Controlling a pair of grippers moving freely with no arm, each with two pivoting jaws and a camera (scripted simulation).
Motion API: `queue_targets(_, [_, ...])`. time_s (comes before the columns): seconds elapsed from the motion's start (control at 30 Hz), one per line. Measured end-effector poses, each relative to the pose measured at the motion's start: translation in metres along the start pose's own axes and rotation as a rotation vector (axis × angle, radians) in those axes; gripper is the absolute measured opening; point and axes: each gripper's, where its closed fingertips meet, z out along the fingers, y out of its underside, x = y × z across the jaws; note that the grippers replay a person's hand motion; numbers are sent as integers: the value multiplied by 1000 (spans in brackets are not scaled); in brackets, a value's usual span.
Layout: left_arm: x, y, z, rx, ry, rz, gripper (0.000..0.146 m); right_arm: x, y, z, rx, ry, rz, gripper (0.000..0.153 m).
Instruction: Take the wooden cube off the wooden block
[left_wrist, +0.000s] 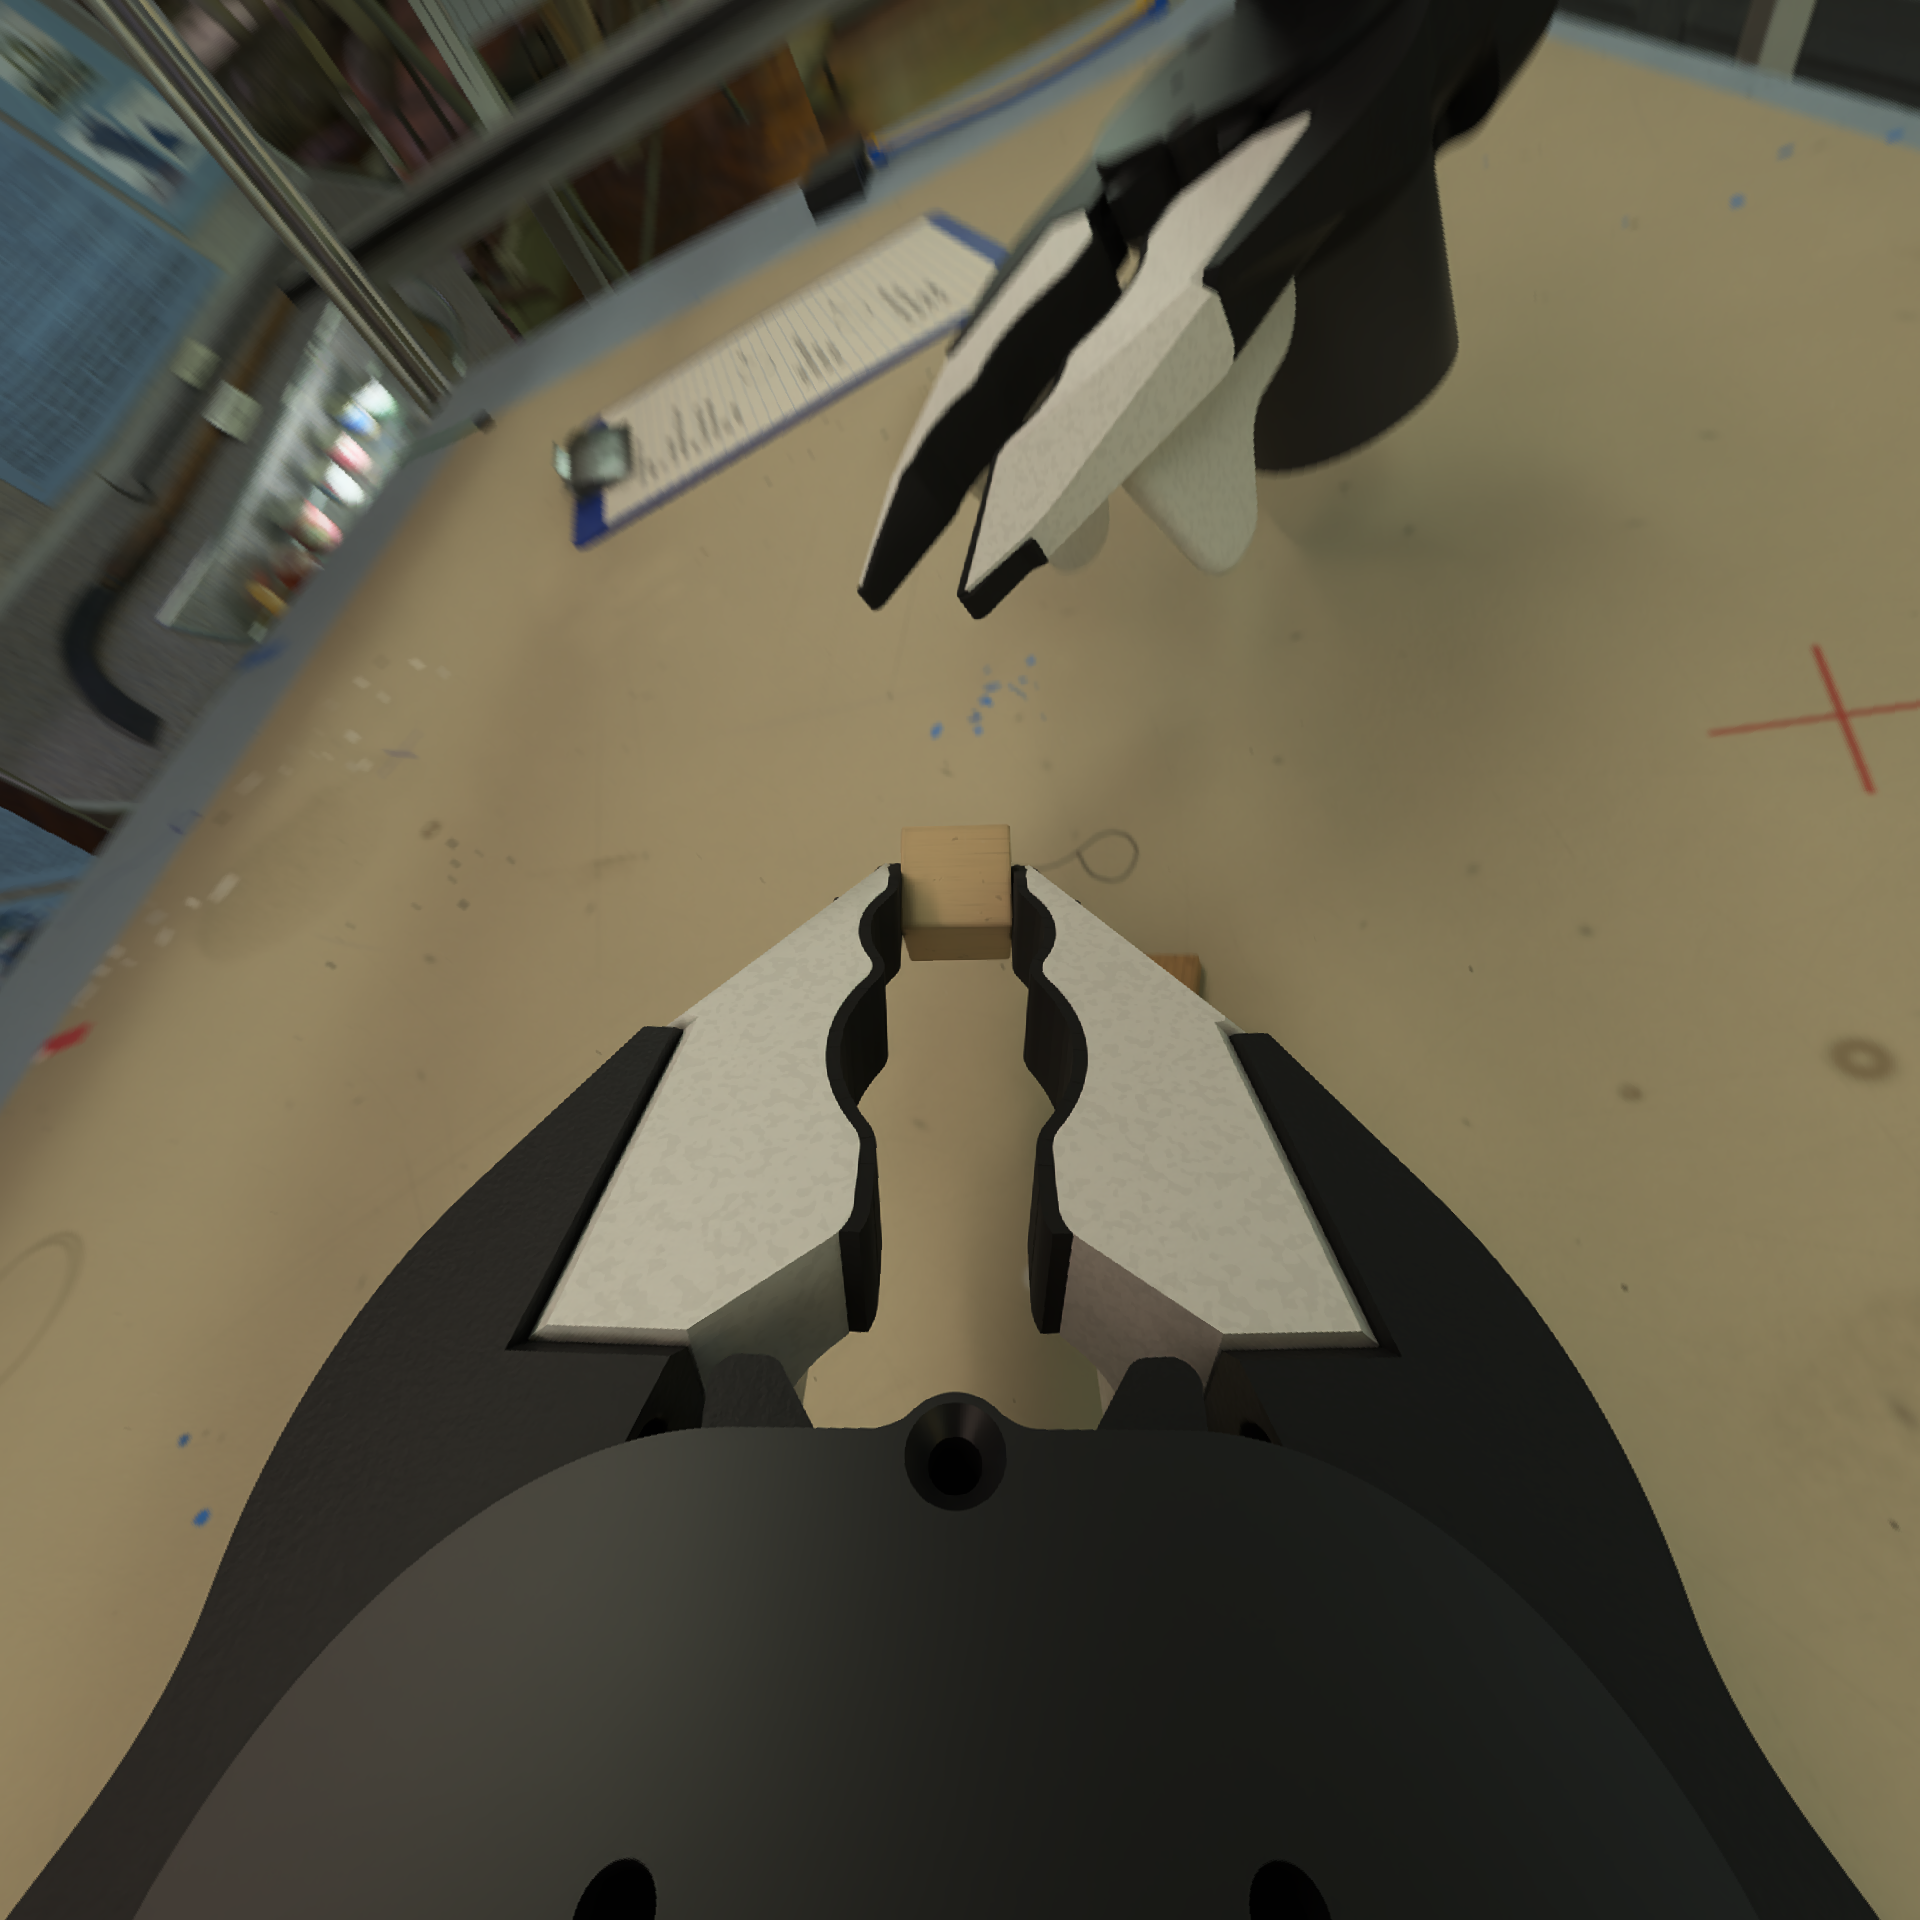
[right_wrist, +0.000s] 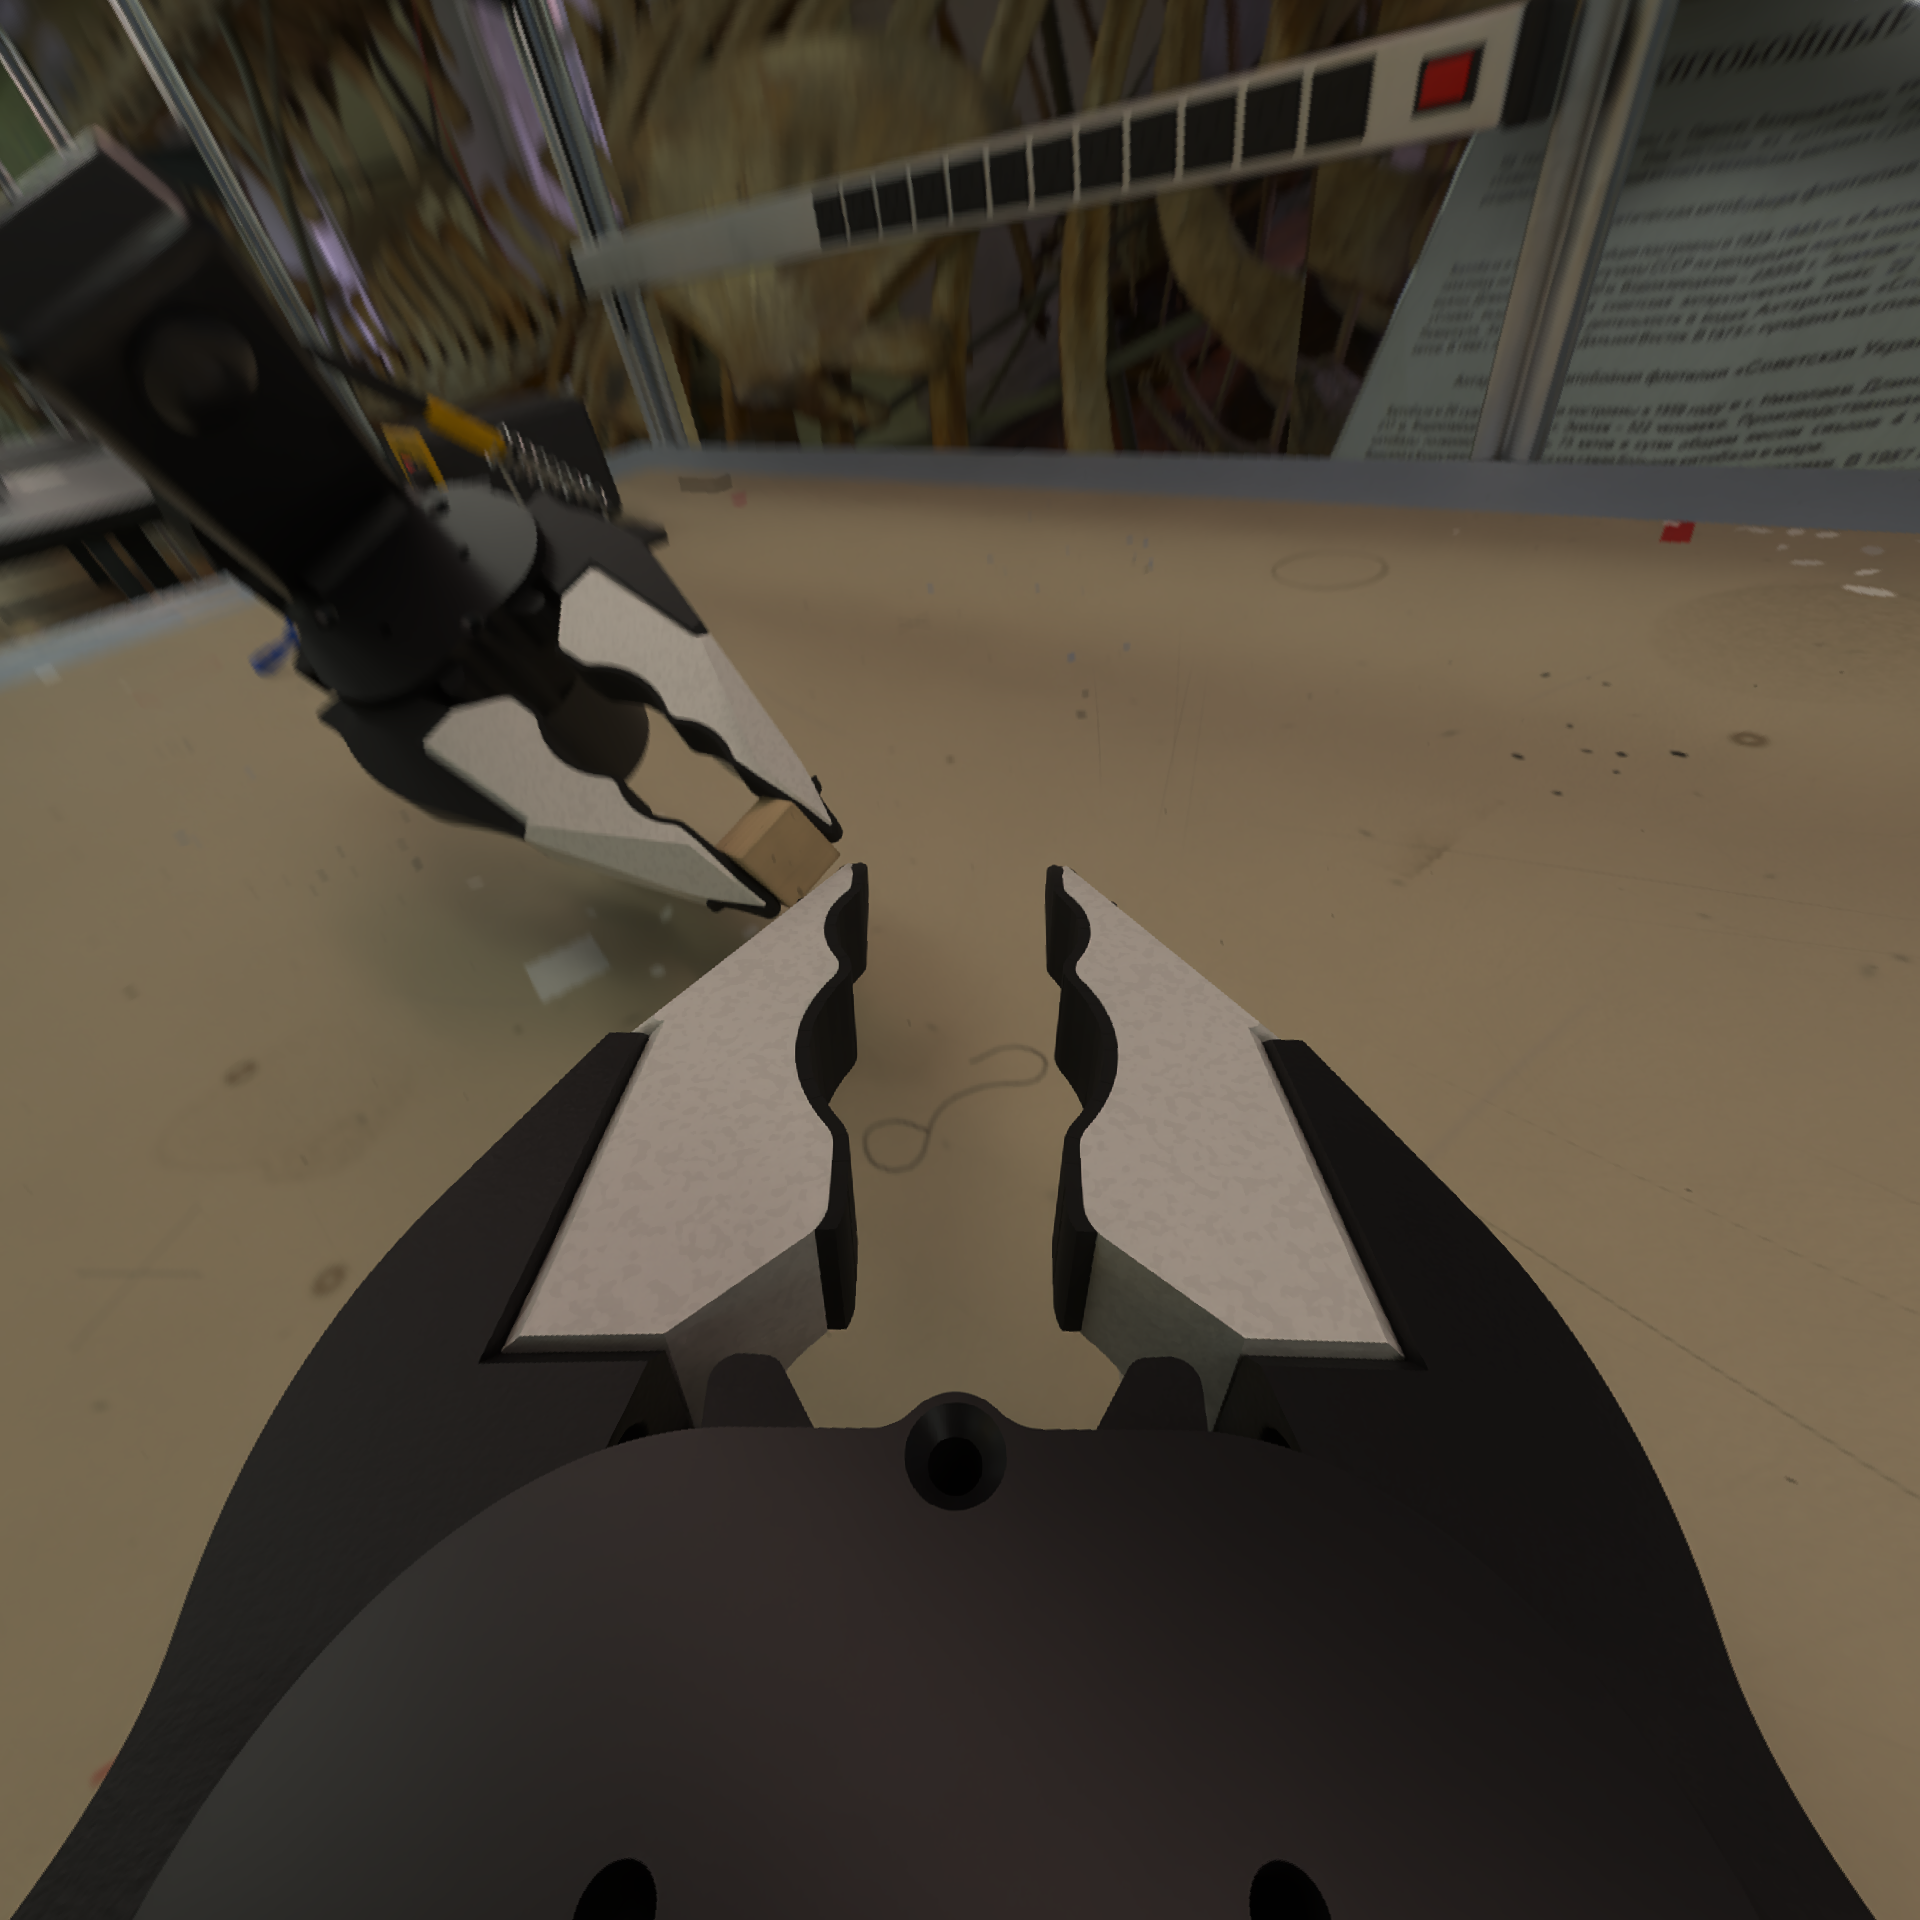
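1. The left gripper (left_wrist: 956, 883) pinches the wooden cube (left_wrist: 956, 891) between its fingertips, above the table (left_wrist: 623, 831); the wooden block (left_wrist: 1179, 968) peeks out beside its right finger
2. The right gripper (right_wrist: 954, 883) hangs open, empty

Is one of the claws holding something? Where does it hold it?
Yes. The left gripper pinches the cube by two opposite sides, right at its tips. The right gripper is open and holds nothing.

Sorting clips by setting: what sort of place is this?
Probably a lab or workshop bench: a scuffed tan tabletop with a red cross mark, a clipboard, and a power strip behind.
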Motion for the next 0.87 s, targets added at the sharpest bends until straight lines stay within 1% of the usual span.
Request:
queue_targets(0.03, [-2, -5, -2, 31, -18, 5, 20, 0, -5, -1, 39, -4, 24, 35])
queue_targets(0.1, [-5, -14, -6, 80, -22, -17, 20, 1, -13, -4, 107, 7, 8, 37])
queue_targets(0.17, [-19, -22, -14, 144, -98, -50, 20, 3, -21, -9, 161, 36, -48, 36])
queue_targets(0.23, [-38, -30, -26, 219, -207, -78, 20, 4, -26, -13, 200, 65, -104, 35])
queue_targets(0.3, [-52, -34, -38, 285, -265, -126, 20, 3, -29, -15, 226, 90, -159, 34])
queue_targets(0.37, [-64, -33, -45, 319, -312, -181, 20, 0, -27, -13, 218, 108, -223, 31])
queue_targets(0.47, [-69, -21, -41, 238, -331, -174, 20, -7, -16, -6, 134, 103, -303, 30])
queue_targets(0.6, [-54, -7, -25, 101, -254, -105, 20, -20, -4, 3, 42, 61, -383, 31])
queue_targets(0.7, [-36, 1, -14, 13, -153, -71, 20, -24, 4, 6, -11, 39, -417, 31])
queue_targets(0.8, [-18, 12, -11, -87, -24, -60, 20, -24, 14, 8, -79, 19, -440, 31])
queue_targets(0.87, [-6, 21, -13, -173, 85, -90, 20, -24, 23, 9, -152, -5, -453, 31])
